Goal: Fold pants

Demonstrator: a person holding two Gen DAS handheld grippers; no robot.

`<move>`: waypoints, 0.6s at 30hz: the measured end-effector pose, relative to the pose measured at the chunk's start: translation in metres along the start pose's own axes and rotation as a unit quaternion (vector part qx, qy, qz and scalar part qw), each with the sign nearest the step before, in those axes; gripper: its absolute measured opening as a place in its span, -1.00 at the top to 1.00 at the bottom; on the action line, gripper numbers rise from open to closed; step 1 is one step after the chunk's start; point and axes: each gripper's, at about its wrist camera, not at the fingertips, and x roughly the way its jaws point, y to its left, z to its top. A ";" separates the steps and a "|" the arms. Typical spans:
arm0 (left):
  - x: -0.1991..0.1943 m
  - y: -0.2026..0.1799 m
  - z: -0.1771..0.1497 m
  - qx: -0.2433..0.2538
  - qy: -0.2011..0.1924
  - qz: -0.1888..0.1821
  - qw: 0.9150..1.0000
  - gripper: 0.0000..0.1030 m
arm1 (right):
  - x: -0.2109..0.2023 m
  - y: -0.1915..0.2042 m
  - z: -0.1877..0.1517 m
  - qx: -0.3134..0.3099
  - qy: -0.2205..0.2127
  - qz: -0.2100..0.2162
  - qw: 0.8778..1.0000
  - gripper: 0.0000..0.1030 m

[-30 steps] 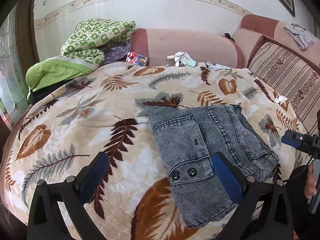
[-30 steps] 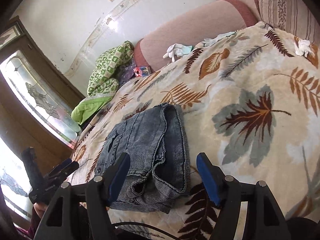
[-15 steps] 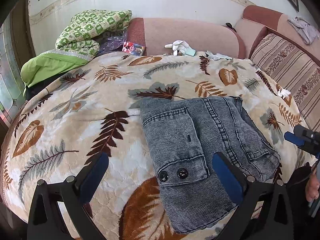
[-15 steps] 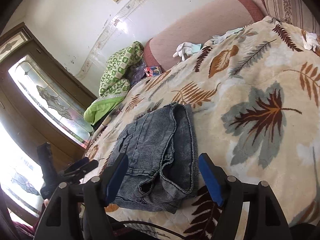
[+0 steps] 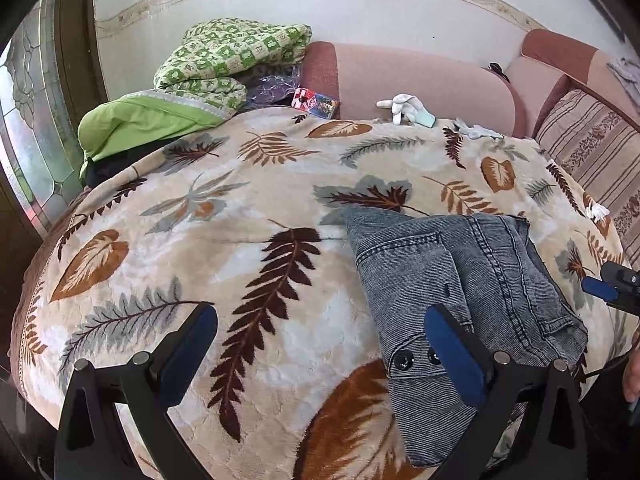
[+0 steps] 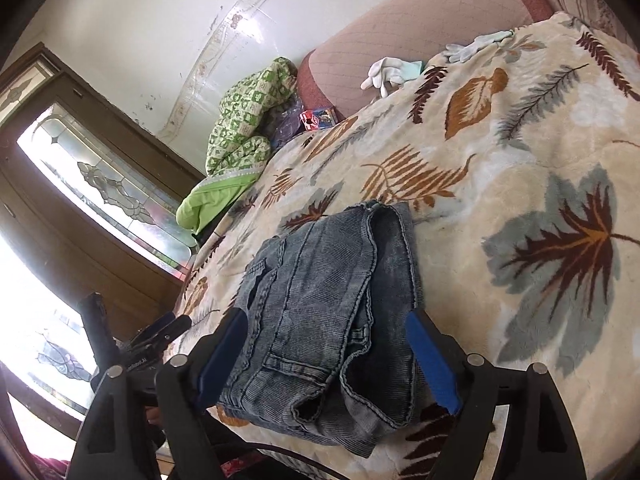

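Observation:
The grey denim pants (image 5: 460,300) lie folded into a compact bundle on the leaf-patterned blanket (image 5: 240,240), near its front edge. They also show in the right wrist view (image 6: 328,312). My left gripper (image 5: 320,352) is open and empty, its right pad over the buttoned edge of the pants. My right gripper (image 6: 324,360) is open and empty, its jaws either side of the near end of the bundle, just above it. The right gripper's tip (image 5: 608,284) shows at the right edge of the left wrist view.
A green checked quilt (image 5: 232,60) and green pillow (image 5: 140,128) lie at the back left. White gloves (image 5: 408,108) and a small red box (image 5: 316,100) sit by the pink sofa back (image 5: 420,80). A striped cushion (image 5: 592,152) is at the right.
Both grippers stayed open. The left view shifted left, so the pants now sit further right. The right gripper moved closer over the near end of the bundle.

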 end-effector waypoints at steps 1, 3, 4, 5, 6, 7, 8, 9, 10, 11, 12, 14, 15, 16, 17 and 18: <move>0.001 0.000 0.000 0.001 0.000 -0.001 1.000 -1.00 | -0.001 0.001 -0.002 -0.004 -0.001 -0.004 1.000 -0.63; 0.002 -0.001 0.002 0.000 -0.001 -0.001 1.000 -1.00 | -0.001 0.001 -0.005 -0.004 0.001 -0.007 1.000 -0.63; 0.002 -0.001 0.002 -0.001 -0.002 -0.001 1.000 -1.00 | 0.000 0.000 -0.006 -0.002 0.002 -0.008 1.000 -0.63; 0.002 -0.002 0.003 -0.001 -0.003 -0.001 1.000 -1.00 | 0.001 0.000 -0.007 -0.001 0.004 -0.009 1.000 -0.63; 0.001 -0.002 0.003 -0.001 -0.004 -0.001 1.000 -1.00 | 0.002 0.000 -0.008 -0.001 0.006 -0.010 1.000 -0.63; 0.001 -0.002 0.003 0.000 -0.005 -0.001 1.000 -1.00 | 0.002 0.000 -0.009 -0.003 0.008 -0.012 1.000 -0.63; 0.000 -0.002 0.004 0.001 -0.006 -0.001 1.000 -1.00 | 0.004 0.000 -0.010 -0.004 0.010 -0.014 1.000 -0.63; 0.000 -0.002 0.004 0.002 -0.007 0.001 1.000 -1.00 | 0.004 0.000 -0.010 -0.004 0.011 -0.014 1.000 -0.63; 0.000 -0.003 0.004 0.003 -0.008 0.002 1.000 -1.00 | 0.005 0.000 -0.011 -0.004 0.013 -0.013 1.000 -0.63; 0.000 -0.003 0.004 0.005 -0.008 0.004 1.000 -1.00 | 0.006 0.000 -0.011 -0.003 0.014 -0.013 1.000 -0.63; 0.001 -0.003 0.005 0.005 -0.007 0.004 1.000 -1.00 | 0.006 -0.001 -0.011 -0.002 0.014 -0.014 1.000 -0.63; 0.002 -0.003 0.006 0.004 -0.006 0.006 1.000 -1.00 | 0.007 -0.001 -0.012 -0.002 0.015 -0.013 1.000 -0.63; 0.002 -0.003 0.006 0.004 -0.005 0.006 1.000 -1.00 | 0.008 -0.001 -0.012 -0.002 0.016 -0.014 1.000 -0.63; 0.002 -0.003 0.007 0.004 -0.006 0.006 1.000 -1.00 | 0.009 -0.001 -0.012 -0.002 0.016 -0.014 1.000 -0.63; 0.002 -0.003 0.006 0.004 -0.006 0.007 1.000 -1.00 | 0.009 -0.001 -0.012 -0.002 0.017 -0.014 1.000 -0.63; 0.003 -0.004 0.007 0.004 -0.006 0.008 1.000 -1.00 | 0.009 -0.001 -0.012 -0.002 0.017 -0.014 1.000 -0.63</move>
